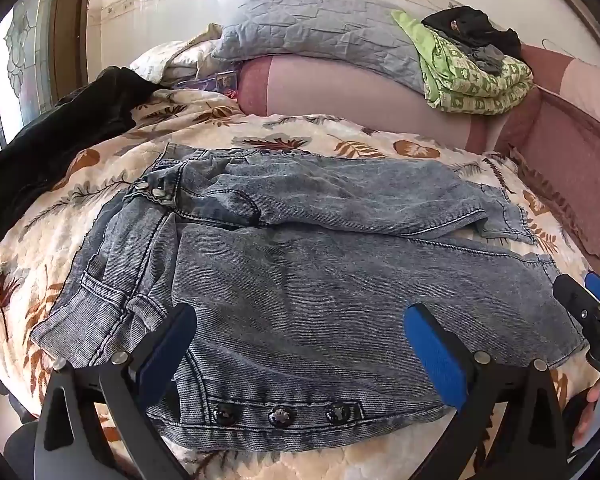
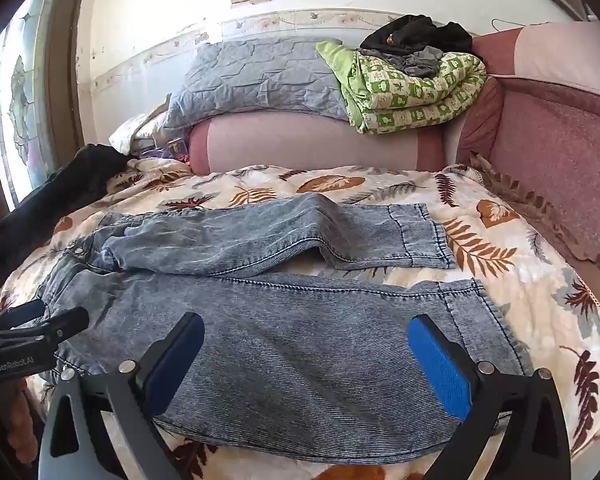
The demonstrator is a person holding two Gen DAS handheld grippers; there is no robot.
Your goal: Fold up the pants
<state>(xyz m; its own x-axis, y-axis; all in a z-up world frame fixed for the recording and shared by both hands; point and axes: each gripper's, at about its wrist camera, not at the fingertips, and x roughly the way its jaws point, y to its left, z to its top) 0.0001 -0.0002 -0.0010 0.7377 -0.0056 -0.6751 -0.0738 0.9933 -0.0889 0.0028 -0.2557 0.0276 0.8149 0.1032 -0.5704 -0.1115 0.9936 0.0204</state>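
Observation:
Washed blue denim pants (image 1: 300,264) lie spread flat on the leaf-print bedspread (image 1: 100,176), waistband at the left, both legs running right. They also show in the right wrist view (image 2: 284,320). My left gripper (image 1: 300,332) is open and empty, hovering over the near leg by the waist, above a row of three dark buttons (image 1: 282,416). My right gripper (image 2: 306,344) is open and empty over the near leg toward its cuff (image 2: 476,312). The right gripper also shows at the right edge of the left wrist view (image 1: 584,292). The left gripper appears at the left edge of the right wrist view (image 2: 52,320).
A black garment (image 1: 60,128) lies at the bed's left side. A grey quilted pillow (image 1: 320,28), a green patterned blanket (image 1: 476,76) with dark clothes on it, and a pink bolster (image 1: 340,96) sit at the back. A pink padded side (image 2: 560,160) runs along the right.

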